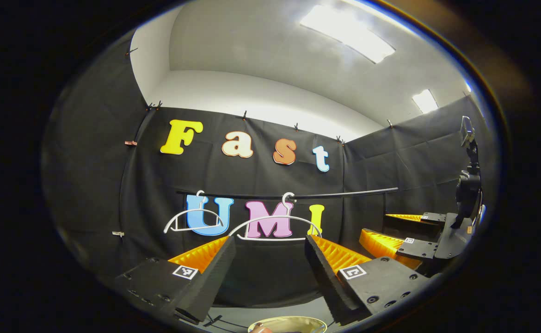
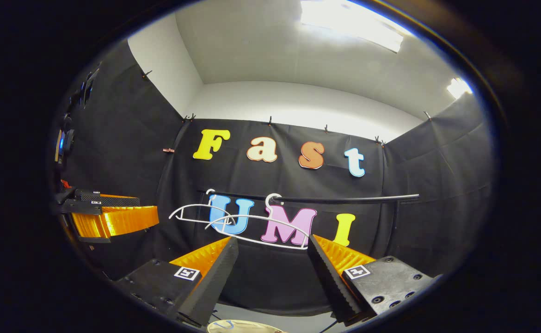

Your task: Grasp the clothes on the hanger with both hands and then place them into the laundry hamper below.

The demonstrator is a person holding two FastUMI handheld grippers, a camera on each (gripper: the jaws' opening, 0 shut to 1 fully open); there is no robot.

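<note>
Two bare white hangers hang from a black rail on the back wall, with no garment on either. My left gripper is open in front of them and holds nothing. Its fingers frame the right-hand hanger from below. At the right of the left gripper view, my right gripper floats at about the same height. The right gripper view has its own gripper open and empty under the hangers. The pale rim of the hamper lies below.
The rail ends at a thin black post on the right. My left gripper is off to the left in the right gripper view. Black cloth walls close in the booth on three sides. A dark device rises above the right gripper.
</note>
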